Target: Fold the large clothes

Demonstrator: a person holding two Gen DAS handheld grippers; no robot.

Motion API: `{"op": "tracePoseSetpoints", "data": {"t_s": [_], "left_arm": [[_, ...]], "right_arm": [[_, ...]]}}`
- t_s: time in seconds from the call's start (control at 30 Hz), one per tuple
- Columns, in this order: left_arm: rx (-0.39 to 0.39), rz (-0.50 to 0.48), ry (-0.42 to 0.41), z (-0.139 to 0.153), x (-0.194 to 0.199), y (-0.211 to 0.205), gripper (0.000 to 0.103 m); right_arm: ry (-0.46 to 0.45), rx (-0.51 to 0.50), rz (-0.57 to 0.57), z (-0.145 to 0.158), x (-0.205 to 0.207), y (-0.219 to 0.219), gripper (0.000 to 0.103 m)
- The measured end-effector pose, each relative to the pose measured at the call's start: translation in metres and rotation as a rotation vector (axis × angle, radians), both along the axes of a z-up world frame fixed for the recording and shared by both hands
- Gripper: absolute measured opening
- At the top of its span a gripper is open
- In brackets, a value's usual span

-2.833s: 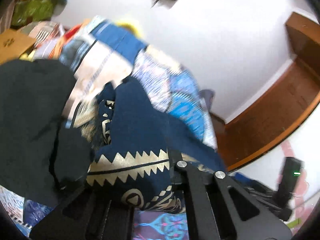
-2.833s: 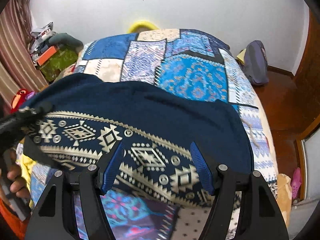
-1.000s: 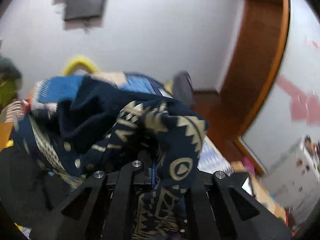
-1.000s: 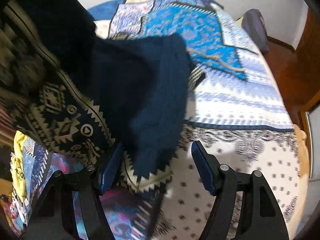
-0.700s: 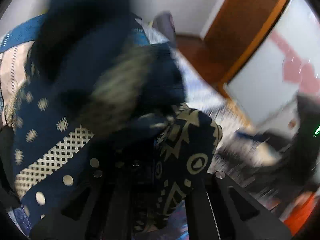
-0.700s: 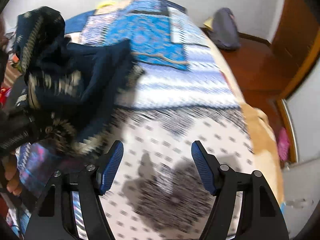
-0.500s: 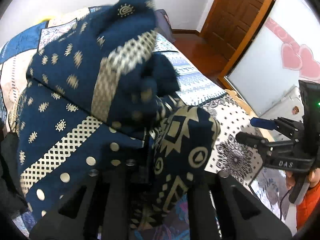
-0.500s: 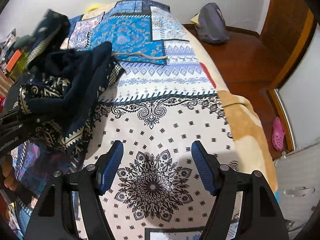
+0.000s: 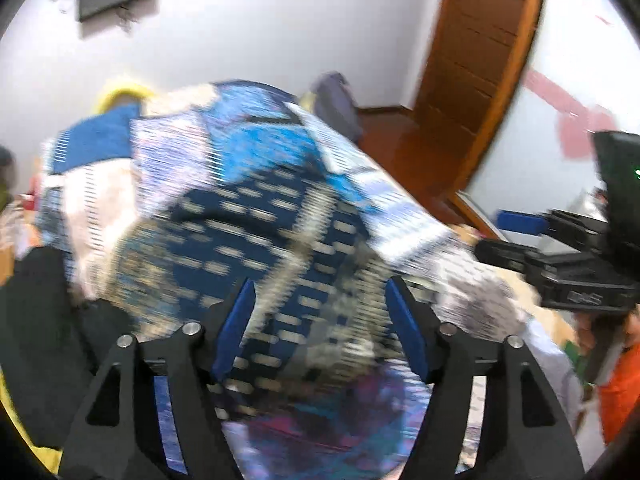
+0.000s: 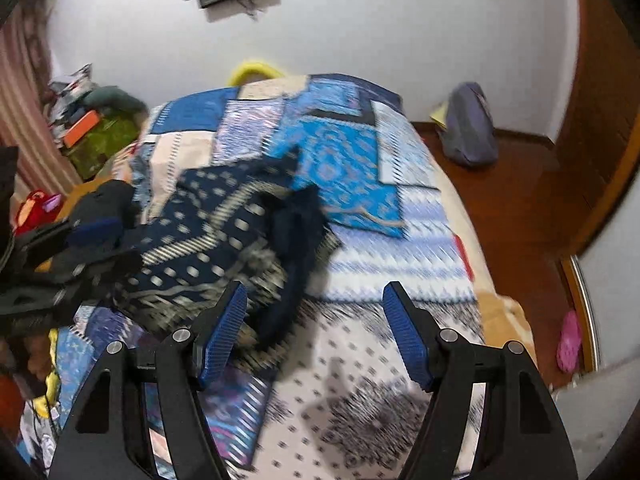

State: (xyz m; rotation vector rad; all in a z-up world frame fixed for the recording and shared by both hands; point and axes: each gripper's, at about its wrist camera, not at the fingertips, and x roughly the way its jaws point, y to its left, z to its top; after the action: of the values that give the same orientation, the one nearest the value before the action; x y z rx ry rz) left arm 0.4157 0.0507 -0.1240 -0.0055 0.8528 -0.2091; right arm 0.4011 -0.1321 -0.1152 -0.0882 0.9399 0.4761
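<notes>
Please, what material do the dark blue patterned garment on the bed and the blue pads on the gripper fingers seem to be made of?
Dark blue patterned garment: soft woven or knitted cloth, matte; it lies crumpled in limp folds, with beige geometric bands. The exact fibre cannot be told.
Blue finger pads: probably rubber or soft plastic; their surface shows a fine grid texture, on black rigid fingers.

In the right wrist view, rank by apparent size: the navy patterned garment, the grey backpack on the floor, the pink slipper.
1. navy patterned garment, by far the largest.
2. grey backpack.
3. pink slipper, smallest.

The backpack sits farther from the camera than the garment, so its true size is understated.
</notes>
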Motion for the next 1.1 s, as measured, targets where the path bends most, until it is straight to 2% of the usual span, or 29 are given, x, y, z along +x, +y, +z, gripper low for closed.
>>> {"op": "tracePoseSetpoints", "data": {"t_s": [0.07, 0.17, 0.23, 0.33, 0.4, 0.47, 0.53, 0.6, 0.7, 0.8, 0.87, 0.93, 1.1], "left_arm": [[0.031, 0.055, 0.002, -0.005, 0.016, 0.020, 0.068], [0.028, 0.121, 0.038, -0.016, 0.037, 0.053, 0.068], [0.006, 0.148, 0.071, -0.031, 0.050, 0.071, 0.068], [0.020, 0.197, 0.106, -0.051, 0.072, 0.086, 0.068], [0.014, 0.234, 0.118, -0.066, 0.093, 0.093, 0.068], [-0.036, 0.260, 0.134, -0.074, 0.107, 0.103, 0.068], [-0.066, 0.286, 0.140, -0.078, 0.122, 0.111, 0.069], [-0.079, 0.304, 0.139, -0.080, 0.134, 0.117, 0.072], [-0.033, 0.350, 0.104, -0.082, 0.150, 0.121, 0.074], [0.047, 0.413, 0.106, -0.082, 0.157, 0.124, 0.073], [0.043, 0.386, 0.105, -0.081, 0.153, 0.124, 0.068], [0.054, 0.359, 0.087, -0.072, 0.139, 0.121, 0.068], [0.002, 0.216, 0.102, -0.056, 0.094, 0.103, 0.069]], "right_arm": [[-0.004, -0.006, 0.036, -0.001, 0.005, 0.018, 0.067], [-0.016, -0.027, 0.093, -0.005, 0.011, 0.042, 0.067], [-0.009, -0.056, 0.130, -0.017, 0.020, 0.060, 0.067], [0.036, -0.084, 0.142, -0.042, 0.032, 0.073, 0.067], [0.074, -0.107, 0.138, -0.064, 0.037, 0.074, 0.067], [0.104, -0.134, 0.127, -0.083, 0.039, 0.071, 0.067], [0.141, -0.112, 0.124, -0.100, 0.039, 0.061, 0.067], [0.159, -0.070, 0.103, -0.105, 0.040, 0.049, 0.075], [0.187, -0.003, 0.070, -0.108, 0.039, 0.033, 0.078], [0.197, 0.004, 0.064, -0.107, 0.038, 0.031, 0.078], [0.184, -0.017, 0.065, -0.100, 0.036, 0.034, 0.078], [0.159, -0.038, 0.070, -0.090, 0.033, 0.037, 0.078], [0.085, -0.024, 0.078, -0.067, 0.028, 0.041, 0.078]]}}
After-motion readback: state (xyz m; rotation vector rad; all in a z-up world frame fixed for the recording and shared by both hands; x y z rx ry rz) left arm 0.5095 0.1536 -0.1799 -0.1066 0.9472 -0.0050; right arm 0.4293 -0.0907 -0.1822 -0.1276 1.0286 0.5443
